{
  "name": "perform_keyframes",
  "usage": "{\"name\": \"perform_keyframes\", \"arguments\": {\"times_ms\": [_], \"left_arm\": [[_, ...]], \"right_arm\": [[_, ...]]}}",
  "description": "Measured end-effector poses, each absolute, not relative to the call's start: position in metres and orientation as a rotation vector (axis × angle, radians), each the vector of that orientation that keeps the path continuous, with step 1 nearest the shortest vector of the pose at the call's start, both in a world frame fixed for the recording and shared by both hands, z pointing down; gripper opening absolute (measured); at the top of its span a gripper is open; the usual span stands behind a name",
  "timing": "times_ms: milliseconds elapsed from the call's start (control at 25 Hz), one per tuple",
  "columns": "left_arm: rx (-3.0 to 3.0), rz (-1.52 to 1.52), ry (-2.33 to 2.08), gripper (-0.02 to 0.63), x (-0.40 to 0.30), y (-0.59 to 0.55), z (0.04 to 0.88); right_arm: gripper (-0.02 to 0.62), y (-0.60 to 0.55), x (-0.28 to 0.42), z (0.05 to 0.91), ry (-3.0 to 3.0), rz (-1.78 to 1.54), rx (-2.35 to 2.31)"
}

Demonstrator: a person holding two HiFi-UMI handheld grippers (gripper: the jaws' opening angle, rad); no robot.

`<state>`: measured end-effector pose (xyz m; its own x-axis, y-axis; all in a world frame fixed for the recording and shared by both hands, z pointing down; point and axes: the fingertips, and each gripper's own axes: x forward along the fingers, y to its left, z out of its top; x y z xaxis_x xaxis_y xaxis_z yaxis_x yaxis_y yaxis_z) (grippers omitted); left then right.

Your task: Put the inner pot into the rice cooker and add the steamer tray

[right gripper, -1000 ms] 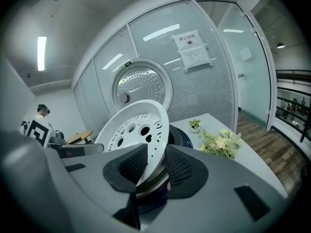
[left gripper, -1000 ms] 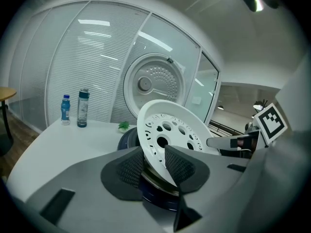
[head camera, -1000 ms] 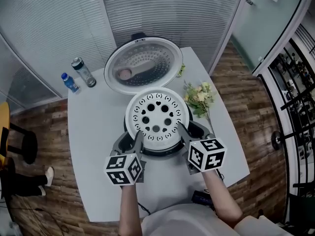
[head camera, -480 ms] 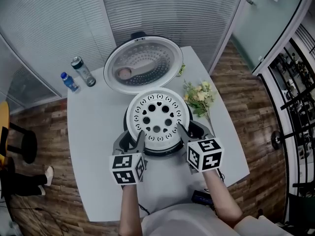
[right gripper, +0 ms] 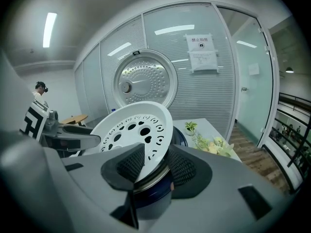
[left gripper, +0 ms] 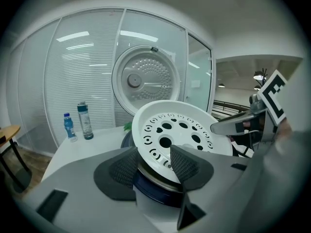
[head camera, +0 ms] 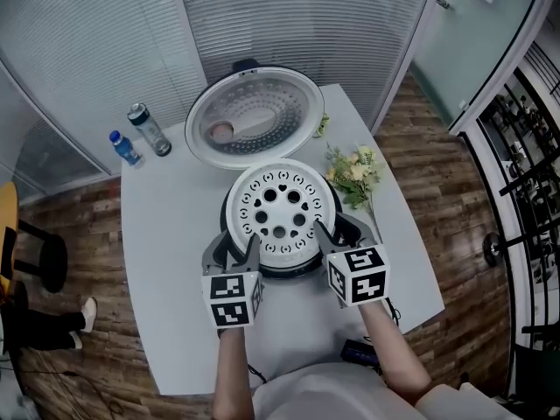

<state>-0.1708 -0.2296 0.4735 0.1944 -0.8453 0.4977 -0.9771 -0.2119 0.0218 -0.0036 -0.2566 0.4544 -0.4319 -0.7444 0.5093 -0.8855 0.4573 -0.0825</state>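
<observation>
Now the white table [head camera: 166,234] stands by glass walls [head camera: 87,42]. The steamer tray [head camera: 280,210] rests on the rice cooker [head camera: 282,272], its near rim between the opening jaws of my left gripper [head camera: 233,254] and right gripper [head camera: 343,235].

A white table [head camera: 157,261] stands on a dark wood-plank floor [head camera: 437,138]. Beyond its far edge run glass partition walls [head camera: 96,33] lined with closed horizontal blinds, and a paper notice [right gripper: 201,52] is stuck on one pane. Off the table's left edge stands a black chair [head camera: 45,259]. A strip light [right gripper: 49,28] glows on the ceiling.
</observation>
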Motion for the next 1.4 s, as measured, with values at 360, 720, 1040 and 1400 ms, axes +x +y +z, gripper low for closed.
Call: {"name": "perform_keyframes", "arguments": {"times_ms": [360, 720, 1040, 1400], "left_arm": [[2.151, 0.589, -1.718, 0.209, -0.1685, -0.2308, 0.4747], [2.150, 0.613, -1.736, 0.216, -0.1716, -0.2325, 0.4754], [2.150, 0.635, -1.751, 0.225, -0.1725, -0.2336, 0.4766], [2.143, 0.700, -1.769, 0.256, -0.1731, -0.2337, 0.4818]], "right_arm": [[0.155, -0.2585, -0.0029, 0.4582, -2.261, 0.407, 1.374], [0.162, -0.2599, -0.0042, 0.4587, -2.256, 0.389, 1.369], [0.166, -0.2600, -0.0047, 0.4590, -2.257, 0.382, 1.363], [0.193, -0.2608, -0.0075, 0.4601, -2.255, 0.358, 1.344]]}}
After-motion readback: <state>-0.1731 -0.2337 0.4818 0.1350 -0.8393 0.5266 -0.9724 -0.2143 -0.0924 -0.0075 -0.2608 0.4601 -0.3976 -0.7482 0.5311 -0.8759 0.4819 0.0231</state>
